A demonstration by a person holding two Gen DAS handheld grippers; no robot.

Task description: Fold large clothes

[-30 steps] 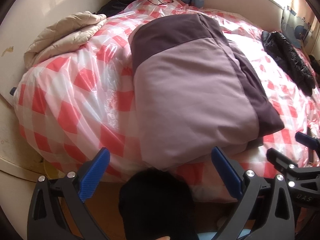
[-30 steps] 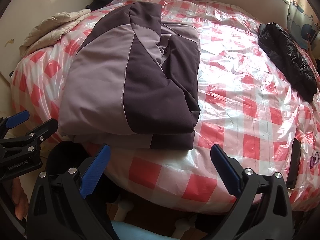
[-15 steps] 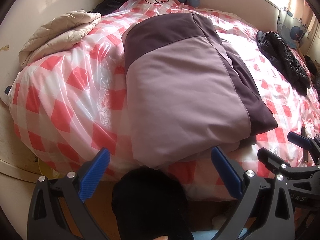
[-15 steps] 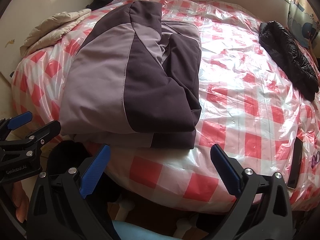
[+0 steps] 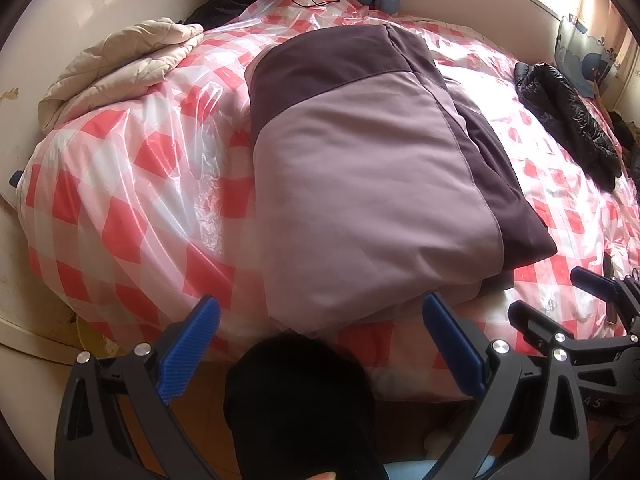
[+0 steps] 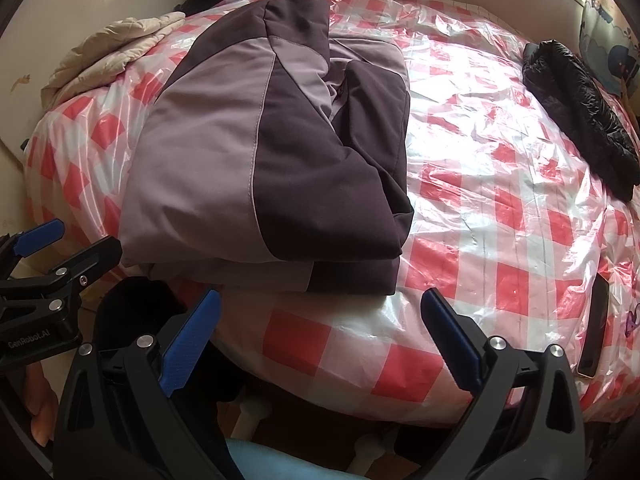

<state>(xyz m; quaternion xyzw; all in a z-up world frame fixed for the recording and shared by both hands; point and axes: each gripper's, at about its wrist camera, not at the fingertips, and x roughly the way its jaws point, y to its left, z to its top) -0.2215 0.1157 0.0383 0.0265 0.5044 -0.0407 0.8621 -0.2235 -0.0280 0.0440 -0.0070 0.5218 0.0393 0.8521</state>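
Note:
A folded two-tone purple jacket (image 5: 360, 184) (image 6: 272, 152) lies on the bed covered in red-and-white checked plastic (image 5: 132, 200) (image 6: 500, 208), near the front edge. My left gripper (image 5: 320, 344) hovers open just off the bed's edge, below the jacket's near hem, with nothing between its blue pads. My right gripper (image 6: 320, 336) is open too, in front of the jacket's right corner, empty. Each gripper shows at the edge of the other's view: the right gripper (image 5: 576, 316) and the left gripper (image 6: 56, 264).
A beige quilt (image 5: 120, 68) is bunched at the bed's far left. A black puffer jacket (image 6: 580, 108) lies at the right. A phone (image 6: 594, 332) rests near the right front edge. A dark-clad knee (image 5: 296, 396) sits below the left gripper.
Both grippers stay open and empty. The left wrist view has drifted slightly, so the jacket sits a little further left and higher; the right wrist view has hardly changed.

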